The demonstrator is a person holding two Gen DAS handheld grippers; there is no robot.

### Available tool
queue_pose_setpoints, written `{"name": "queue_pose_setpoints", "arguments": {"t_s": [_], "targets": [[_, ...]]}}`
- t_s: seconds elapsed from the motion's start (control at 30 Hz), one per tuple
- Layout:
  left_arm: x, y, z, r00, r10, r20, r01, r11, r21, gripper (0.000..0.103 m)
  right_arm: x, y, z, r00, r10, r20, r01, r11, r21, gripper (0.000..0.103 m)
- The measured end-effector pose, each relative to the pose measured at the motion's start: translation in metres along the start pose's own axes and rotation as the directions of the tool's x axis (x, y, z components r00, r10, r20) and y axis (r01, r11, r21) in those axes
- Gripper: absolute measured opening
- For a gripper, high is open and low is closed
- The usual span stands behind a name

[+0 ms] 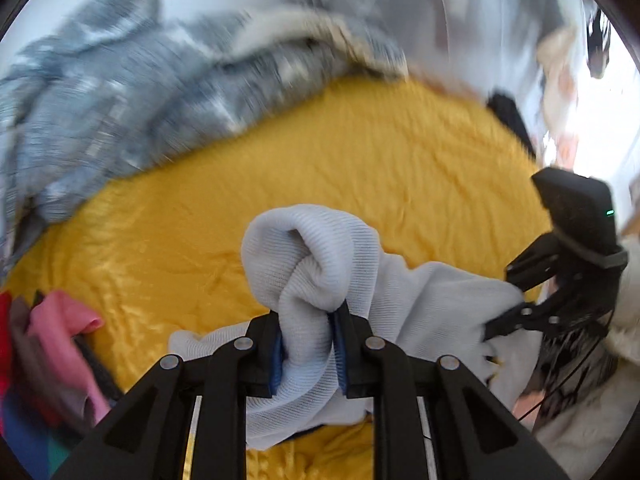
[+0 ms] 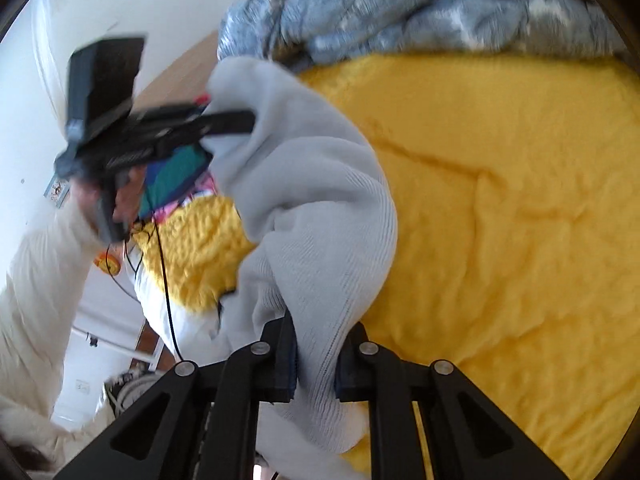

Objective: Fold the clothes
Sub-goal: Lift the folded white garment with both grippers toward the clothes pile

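A pale grey-white knitted garment [image 1: 304, 248] hangs bunched above the yellow bedspread [image 1: 360, 152], held up by both grippers. My left gripper [image 1: 310, 314] is shut on a rolled fold of it, the blue pads pressing the cloth from both sides. At the right edge of the left wrist view, my right gripper [image 1: 500, 300] grips the garment's other end. In the right wrist view the garment [image 2: 304, 184] drapes from my right gripper [image 2: 320, 328], which is shut on it, up to the left gripper [image 2: 240, 124], whose far finger is hidden in the cloth.
A crumpled blue-grey patterned blanket [image 1: 120, 92] lies along the bedspread's far edge [image 2: 400, 8]. Pink and red clothes [image 1: 60, 340] are piled at the lower left. A cream sleeve [image 2: 36, 280] holds the left gripper, and a cable hangs from it. The yellow bedspread [image 2: 500, 200] spreads wide.
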State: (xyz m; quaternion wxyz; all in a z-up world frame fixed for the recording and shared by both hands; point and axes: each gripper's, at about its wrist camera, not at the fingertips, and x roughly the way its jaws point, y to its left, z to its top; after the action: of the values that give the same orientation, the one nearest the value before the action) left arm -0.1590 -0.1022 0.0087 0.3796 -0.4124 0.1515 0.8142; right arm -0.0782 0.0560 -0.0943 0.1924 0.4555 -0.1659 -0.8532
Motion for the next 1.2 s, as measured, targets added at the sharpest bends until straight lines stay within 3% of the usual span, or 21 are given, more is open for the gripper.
{"name": "queue_pose_setpoints", "arguments": {"t_s": [0.1,0.17,0.27,0.43,0.63,0.73,0.8,0.87,1.0,1.2], "targets": [[-0.020,-0.003,0.003,0.990,0.034,0.135,-0.024,0.996,-0.082,0.022,-0.014,0.021,0.012,0.994,-0.066,0.085,0.072,0.995,-0.069,0.012],[-0.043,-0.002,-0.009,0.973,0.059,0.224,-0.025,0.988,-0.150,0.022,-0.022,0.036,0.022,0.982,-0.138,0.131,0.154,0.980,-0.125,0.012],[-0.068,0.002,-0.027,0.936,0.154,0.317,-0.080,0.969,-0.235,0.022,-0.036,0.052,0.036,0.965,-0.194,0.177,0.226,0.958,-0.177,0.012],[-0.106,0.004,-0.043,0.873,0.299,0.386,-0.160,0.922,-0.354,0.022,-0.050,0.085,0.066,0.946,-0.256,0.200,0.300,0.925,-0.232,0.012],[-0.143,0.007,-0.060,0.813,0.400,0.423,-0.217,0.883,-0.417,0.022,-0.048,0.143,0.092,0.933,-0.278,0.229,0.342,0.883,-0.321,0.012],[-0.161,0.010,-0.069,0.778,0.468,0.420,-0.267,0.851,-0.452,0.022,-0.043,0.170,0.104,0.932,-0.273,0.240,0.346,0.869,-0.355,0.012],[-0.174,0.014,-0.075,0.750,0.514,0.417,-0.291,0.822,-0.490,0.022,-0.039,0.189,0.111,0.932,-0.266,0.247,0.344,0.863,-0.370,0.012],[-0.188,0.021,-0.082,0.716,0.574,0.397,-0.319,0.776,-0.545,0.022,-0.034,0.208,0.120,0.935,-0.249,0.251,0.333,0.861,-0.385,0.012],[-0.219,0.041,-0.097,0.684,0.633,0.363,-0.329,0.712,-0.620,0.021,-0.023,0.247,0.135,0.944,-0.215,0.251,0.309,0.843,-0.440,0.012],[-0.278,0.061,-0.111,0.608,0.718,0.339,-0.402,0.647,-0.648,0.021,-0.010,0.305,0.171,0.959,-0.128,0.251,0.238,0.844,-0.480,0.012]]}}
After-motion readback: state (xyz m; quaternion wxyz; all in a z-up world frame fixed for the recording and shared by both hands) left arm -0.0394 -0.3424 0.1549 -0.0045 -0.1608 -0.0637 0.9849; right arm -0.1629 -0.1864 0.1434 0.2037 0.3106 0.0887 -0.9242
